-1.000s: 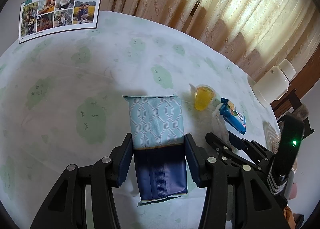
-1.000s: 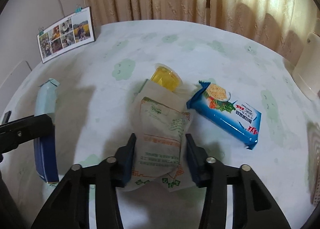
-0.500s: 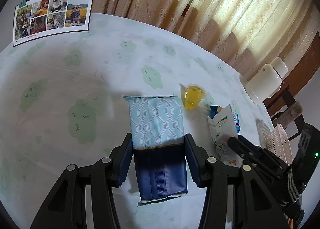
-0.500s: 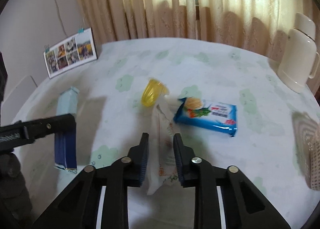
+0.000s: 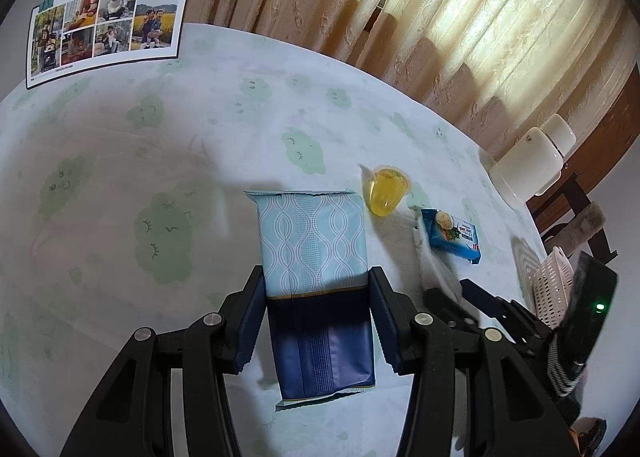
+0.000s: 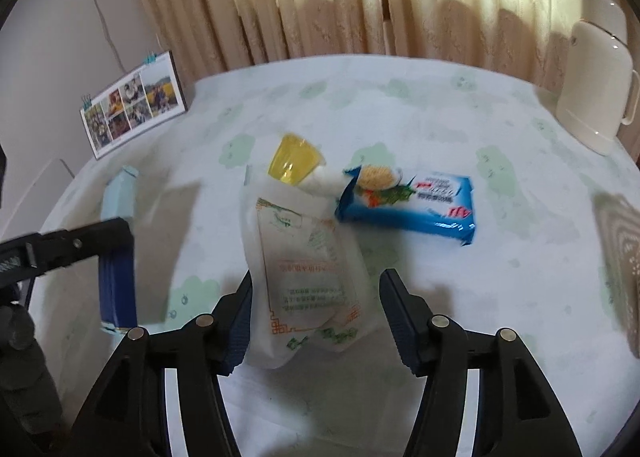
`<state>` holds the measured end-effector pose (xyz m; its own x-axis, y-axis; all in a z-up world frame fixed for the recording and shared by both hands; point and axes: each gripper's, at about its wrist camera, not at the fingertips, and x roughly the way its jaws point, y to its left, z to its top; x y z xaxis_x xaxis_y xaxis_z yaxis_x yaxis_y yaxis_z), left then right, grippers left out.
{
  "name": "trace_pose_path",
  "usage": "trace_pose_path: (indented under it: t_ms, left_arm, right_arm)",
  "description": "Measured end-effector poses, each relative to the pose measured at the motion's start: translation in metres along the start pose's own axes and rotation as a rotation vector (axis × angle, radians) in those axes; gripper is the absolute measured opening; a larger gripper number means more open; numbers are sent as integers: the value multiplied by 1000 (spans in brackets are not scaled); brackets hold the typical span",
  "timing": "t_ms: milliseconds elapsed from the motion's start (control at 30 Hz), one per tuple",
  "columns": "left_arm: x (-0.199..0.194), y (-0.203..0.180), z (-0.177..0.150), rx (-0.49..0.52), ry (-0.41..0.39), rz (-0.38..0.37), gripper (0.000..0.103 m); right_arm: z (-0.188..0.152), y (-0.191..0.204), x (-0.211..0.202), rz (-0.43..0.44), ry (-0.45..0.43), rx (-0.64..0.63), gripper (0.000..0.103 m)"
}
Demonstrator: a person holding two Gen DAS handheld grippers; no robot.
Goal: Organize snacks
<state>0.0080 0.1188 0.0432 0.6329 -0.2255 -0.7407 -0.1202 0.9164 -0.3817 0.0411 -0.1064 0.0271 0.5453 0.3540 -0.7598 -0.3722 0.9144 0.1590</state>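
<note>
My left gripper [image 5: 316,317] is shut on a tall light-blue and navy snack packet [image 5: 314,257], held above the table; the packet also shows in the right wrist view [image 6: 118,245]. My right gripper [image 6: 316,317] is open, its fingers on either side of a white snack pouch [image 6: 304,269] that lies on the tablecloth, leaning on a yellow jelly cup [image 6: 294,161]. A blue cracker packet [image 6: 408,201] lies just right of the pouch. In the left wrist view the jelly cup [image 5: 386,191] and cracker packet [image 5: 454,235] lie to the right.
A round table with a green-patterned white cloth [image 5: 160,161]. A photo calendar [image 5: 104,29] stands at the far left edge. A cream thermos jug [image 6: 592,85] stands at the far right. A white lattice basket [image 5: 550,285] sits at the right edge. Curtains hang behind.
My right gripper was shut on the white pouch, holding it on edge, half a second ago; now the jaws are open and the pouch lies flat between them. The left gripper keeps holding its packet.
</note>
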Motion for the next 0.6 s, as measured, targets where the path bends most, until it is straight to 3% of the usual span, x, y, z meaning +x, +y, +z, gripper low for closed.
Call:
trace_pose_path:
  t_ms: [233,367,600]
  left_arm:
    - [0,0,0,3,0,-3,46]
    - [0,0,0,2,0,-1,46]
    - [0,1,0,3,1,-3,46]
  right_arm:
    - [3,10,15,-3,40,-55,64]
    - [1,20,12,-20,24,-99,45]
    - [-4,20,-8,-26,-26,-80,40]
